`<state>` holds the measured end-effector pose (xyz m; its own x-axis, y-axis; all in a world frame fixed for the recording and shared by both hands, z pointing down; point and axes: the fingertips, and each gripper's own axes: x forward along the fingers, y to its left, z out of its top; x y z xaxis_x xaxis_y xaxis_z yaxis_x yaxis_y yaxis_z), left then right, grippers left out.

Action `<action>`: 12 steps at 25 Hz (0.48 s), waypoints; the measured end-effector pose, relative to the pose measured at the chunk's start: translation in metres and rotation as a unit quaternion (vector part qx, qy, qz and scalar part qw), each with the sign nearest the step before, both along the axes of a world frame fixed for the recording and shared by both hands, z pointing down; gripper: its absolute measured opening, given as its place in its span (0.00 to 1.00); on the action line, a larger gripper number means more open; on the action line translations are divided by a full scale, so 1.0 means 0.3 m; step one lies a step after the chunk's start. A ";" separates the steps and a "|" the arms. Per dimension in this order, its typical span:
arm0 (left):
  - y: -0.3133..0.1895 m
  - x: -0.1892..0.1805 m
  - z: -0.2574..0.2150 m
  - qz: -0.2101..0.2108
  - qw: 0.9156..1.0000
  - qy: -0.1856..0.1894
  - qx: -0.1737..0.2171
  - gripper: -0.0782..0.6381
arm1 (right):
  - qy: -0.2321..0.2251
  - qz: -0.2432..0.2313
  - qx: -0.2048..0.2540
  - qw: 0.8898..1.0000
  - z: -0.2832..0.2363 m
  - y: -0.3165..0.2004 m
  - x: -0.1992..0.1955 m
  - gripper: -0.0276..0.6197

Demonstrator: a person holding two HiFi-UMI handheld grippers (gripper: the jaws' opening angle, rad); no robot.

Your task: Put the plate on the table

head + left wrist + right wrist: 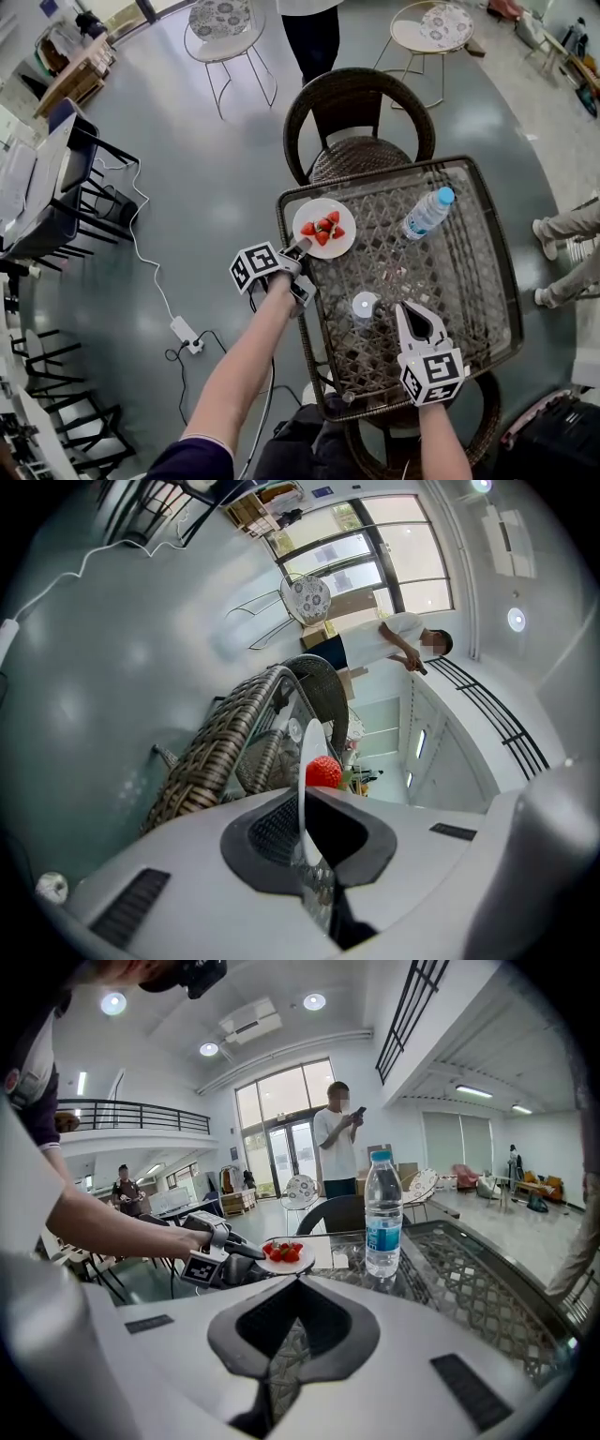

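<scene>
A white plate (338,242) with several strawberries (322,230) is over the far-left corner of the glass-topped wicker table (469,281). My left gripper (301,247) is shut on the plate's near-left rim. In the left gripper view the plate (307,747) shows edge-on between the jaws, with one strawberry (323,772) beside it. In the right gripper view the plate (286,1262) sits level at the table's edge; whether it touches the glass I cannot tell. My right gripper (406,308) rests over the table's near side, shut and holding nothing (298,1283).
A water bottle (427,212) stands right of the plate, upright (382,1213). A small white round object (364,304) lies mid-table near my right gripper. A wicker chair (359,117) stands beyond the table. A person (311,28) stands further off; someone's legs (567,244) show at right.
</scene>
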<state>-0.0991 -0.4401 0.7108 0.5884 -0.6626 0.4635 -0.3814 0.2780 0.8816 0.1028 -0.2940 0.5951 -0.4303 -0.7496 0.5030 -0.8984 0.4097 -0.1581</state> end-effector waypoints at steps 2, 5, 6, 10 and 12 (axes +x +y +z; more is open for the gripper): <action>0.000 -0.004 -0.001 0.004 1.000 -0.013 -0.001 0.13 | -0.001 0.001 -0.002 1.000 0.002 0.003 -0.002 0.05; 0.002 -0.012 0.006 0.014 0.999 -0.037 -0.006 0.13 | -0.002 0.002 -0.003 1.000 0.004 0.007 -0.003 0.05; 0.001 -0.012 0.007 0.017 0.999 -0.044 -0.007 0.13 | -0.003 0.003 -0.003 1.000 0.004 0.006 -0.001 0.05; -0.001 -0.013 0.006 0.034 0.996 -0.078 -0.011 0.14 | -0.005 0.008 -0.004 1.000 0.004 0.014 0.003 0.05; -0.001 -0.020 0.010 0.040 0.994 -0.098 -0.015 0.15 | -0.005 0.009 -0.005 1.000 0.008 0.024 0.001 0.05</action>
<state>-0.1049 -0.4405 0.7138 0.5360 -0.6013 0.5926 -0.5669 0.2638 0.7804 0.1032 -0.2869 0.5975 -0.4223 -0.7519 0.5063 -0.9038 0.3918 -0.1721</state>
